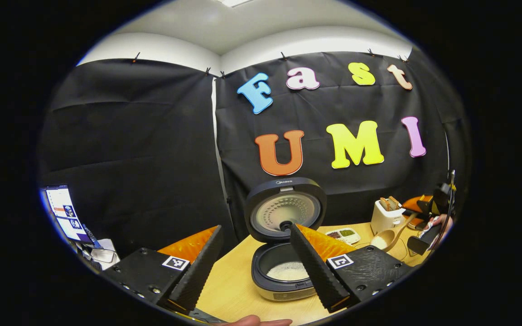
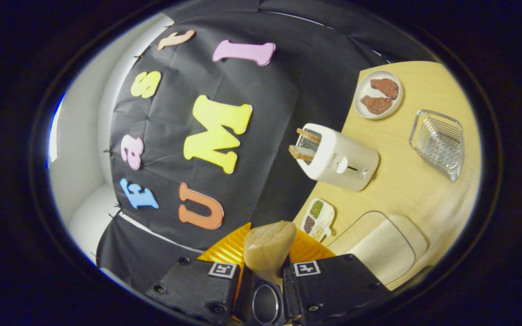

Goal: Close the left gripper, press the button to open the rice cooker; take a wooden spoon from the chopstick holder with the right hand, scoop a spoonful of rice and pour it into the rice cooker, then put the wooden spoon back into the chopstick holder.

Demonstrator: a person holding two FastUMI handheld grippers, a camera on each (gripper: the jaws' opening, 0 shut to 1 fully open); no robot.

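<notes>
Here the spoon (image 2: 268,246) sits clamped between the right gripper (image 2: 263,267) fingers, bowl forward and seemingly empty, carried right of the cooker (image 1: 283,265), whose lid stands up over rice. The left gripper (image 1: 256,262) hangs spread wide near it, holding nothing, its button job apparently done. The toaster (image 2: 338,158) stands farther right.

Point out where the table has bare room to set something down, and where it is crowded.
Bare wood lies left of the rice cooker toward the table's near edge, and between the toaster, the clear rack and the rice container. It is crowded behind the cooker: sectioned dish, toaster, and the wooden spoon in the right tongs.
</notes>
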